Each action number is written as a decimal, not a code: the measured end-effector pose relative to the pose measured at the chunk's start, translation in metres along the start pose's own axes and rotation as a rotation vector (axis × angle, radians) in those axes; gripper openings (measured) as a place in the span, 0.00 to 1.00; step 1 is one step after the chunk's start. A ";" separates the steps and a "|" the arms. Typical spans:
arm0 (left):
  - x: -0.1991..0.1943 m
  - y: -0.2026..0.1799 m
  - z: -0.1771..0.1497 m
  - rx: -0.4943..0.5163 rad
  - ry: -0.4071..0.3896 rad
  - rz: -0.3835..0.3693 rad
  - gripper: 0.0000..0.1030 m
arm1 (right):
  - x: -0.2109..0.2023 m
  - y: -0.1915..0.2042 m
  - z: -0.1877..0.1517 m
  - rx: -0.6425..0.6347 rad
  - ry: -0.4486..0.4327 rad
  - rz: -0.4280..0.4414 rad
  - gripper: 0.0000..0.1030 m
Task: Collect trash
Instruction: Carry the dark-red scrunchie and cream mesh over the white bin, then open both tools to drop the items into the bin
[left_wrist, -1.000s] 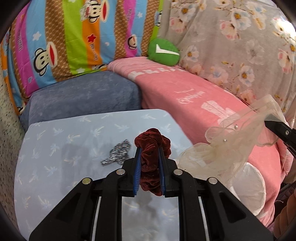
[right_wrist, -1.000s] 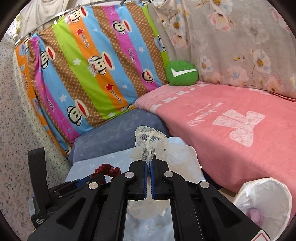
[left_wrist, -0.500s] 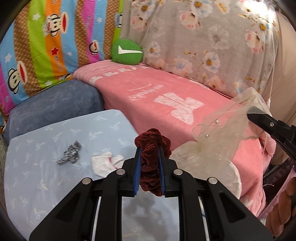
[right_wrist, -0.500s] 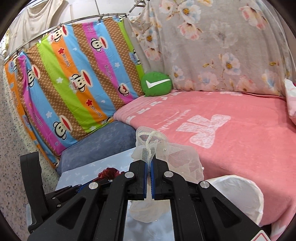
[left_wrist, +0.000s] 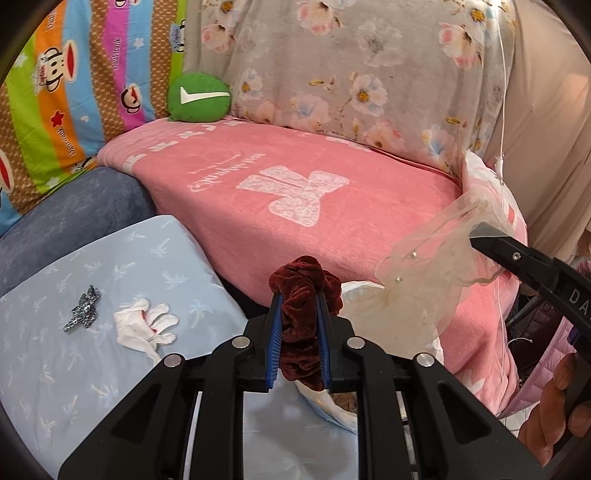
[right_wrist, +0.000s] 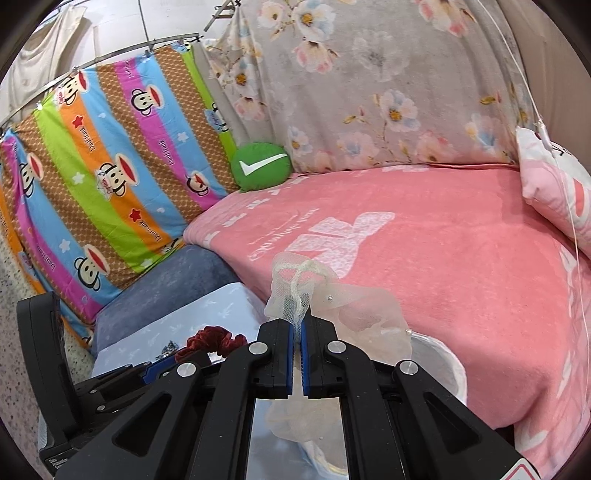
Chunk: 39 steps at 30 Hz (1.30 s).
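1. My left gripper (left_wrist: 298, 334) has its jaws clamped on a dark red velvet scrunchie (left_wrist: 303, 295), which bulges out above and below the blue pads.
2. My right gripper (right_wrist: 297, 352) has its jaws pressed nearly together on a thin fold of a sheer cream mesh scrunchie with small beads (right_wrist: 332, 306); most of it hangs loose to the side and below.
3. The white-lined trash bin (right_wrist: 443, 365) sits low between the counter and the bed with the pink blanket (left_wrist: 295, 206). In both views the mesh hangs over its rim, and the velvet piece is close to the rim's near edge.
4. On the pale blue patterned counter (left_wrist: 74, 369) a crumpled white tissue (left_wrist: 142, 326) and a small grey speckled hair bow (left_wrist: 83, 308) lie near each other, not touching. I judge these are left to collect.
5. Risk one: the mesh is light and wide. If I let go while it is off centre, it could drape on the rim or slide onto the blanket.
6. Risk two: the mesh may snag on the ridged pads and stay hanging when the jaws part.
7. Risk three: the velvet scrunchie looks to be over the rim's edge, not the bin's middle; released here, it could bounce off onto the floor.
8. Risk four: the two grippers are close together, so a hasty move could make them knock.
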<state>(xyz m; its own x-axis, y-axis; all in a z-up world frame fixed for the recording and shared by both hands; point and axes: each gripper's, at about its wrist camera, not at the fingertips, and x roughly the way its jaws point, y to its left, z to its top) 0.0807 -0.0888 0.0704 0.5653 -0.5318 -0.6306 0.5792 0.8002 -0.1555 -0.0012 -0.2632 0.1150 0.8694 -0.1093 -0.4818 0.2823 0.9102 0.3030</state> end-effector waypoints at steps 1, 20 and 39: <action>0.001 -0.003 0.000 0.004 0.003 -0.004 0.17 | -0.001 -0.003 -0.001 0.004 0.000 -0.004 0.03; 0.019 -0.047 -0.001 0.069 0.041 -0.057 0.18 | -0.008 -0.033 -0.003 0.037 -0.005 -0.037 0.03; 0.013 -0.042 0.003 0.038 -0.005 -0.005 0.74 | -0.010 -0.033 -0.003 0.004 -0.003 -0.048 0.27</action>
<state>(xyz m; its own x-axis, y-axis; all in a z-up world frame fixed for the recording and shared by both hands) 0.0653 -0.1299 0.0713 0.5653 -0.5373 -0.6259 0.6037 0.7865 -0.1299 -0.0204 -0.2908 0.1070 0.8564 -0.1538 -0.4929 0.3248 0.9025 0.2827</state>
